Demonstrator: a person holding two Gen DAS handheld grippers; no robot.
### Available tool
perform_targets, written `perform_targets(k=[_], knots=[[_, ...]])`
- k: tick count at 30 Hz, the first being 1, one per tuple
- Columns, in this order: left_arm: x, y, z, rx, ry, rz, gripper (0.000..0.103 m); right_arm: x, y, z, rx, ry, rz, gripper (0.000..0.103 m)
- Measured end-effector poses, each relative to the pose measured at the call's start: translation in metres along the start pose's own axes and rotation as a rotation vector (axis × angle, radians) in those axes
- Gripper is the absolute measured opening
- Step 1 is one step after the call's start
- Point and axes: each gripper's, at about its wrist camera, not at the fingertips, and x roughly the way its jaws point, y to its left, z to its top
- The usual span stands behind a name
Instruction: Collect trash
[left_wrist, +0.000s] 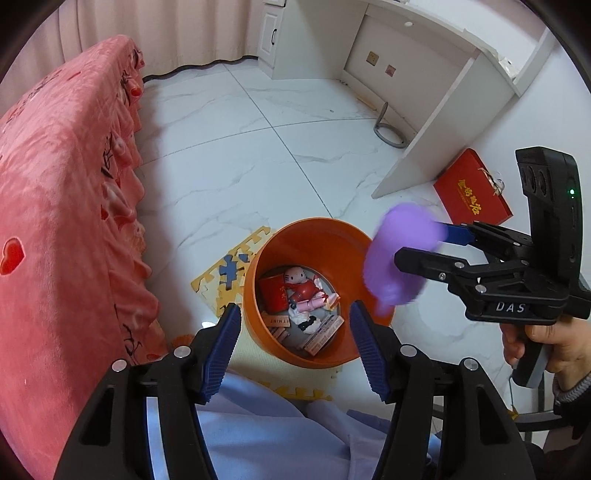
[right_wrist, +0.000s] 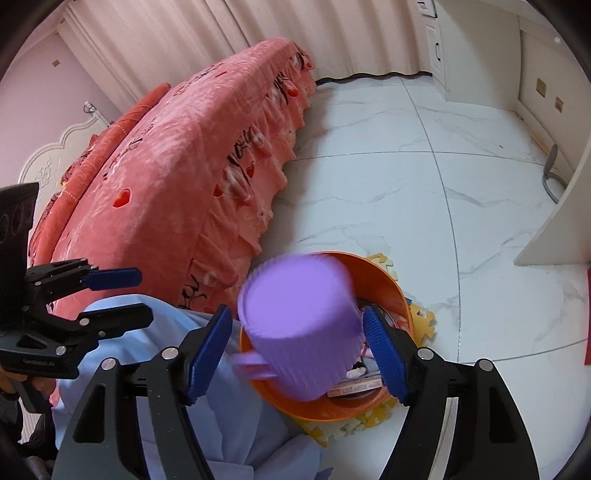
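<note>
Purple ribbed cup (right_wrist: 299, 332), looking light, stiff and likely plastic, best gripped across its ribbed wall, is hanging blurred over the orange bin (left_wrist: 314, 236) between the right gripper (right_wrist: 297, 314)'s spread, seemingly non-pressing pads, while the left gripper (left_wrist: 294, 309) is hovering wide and empty.

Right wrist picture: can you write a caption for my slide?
A blurred purple cup sits between the open right gripper fingers, above the orange bin.
</note>
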Motion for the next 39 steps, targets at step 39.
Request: perform_targets(k=[39], knots=[[-0.242, 0.058, -0.155, -0.422, -0.499, 0.485, 0.097, -0.114, 0.26, -0.012, -0.358, -0.363, 0.177, 0.098]])
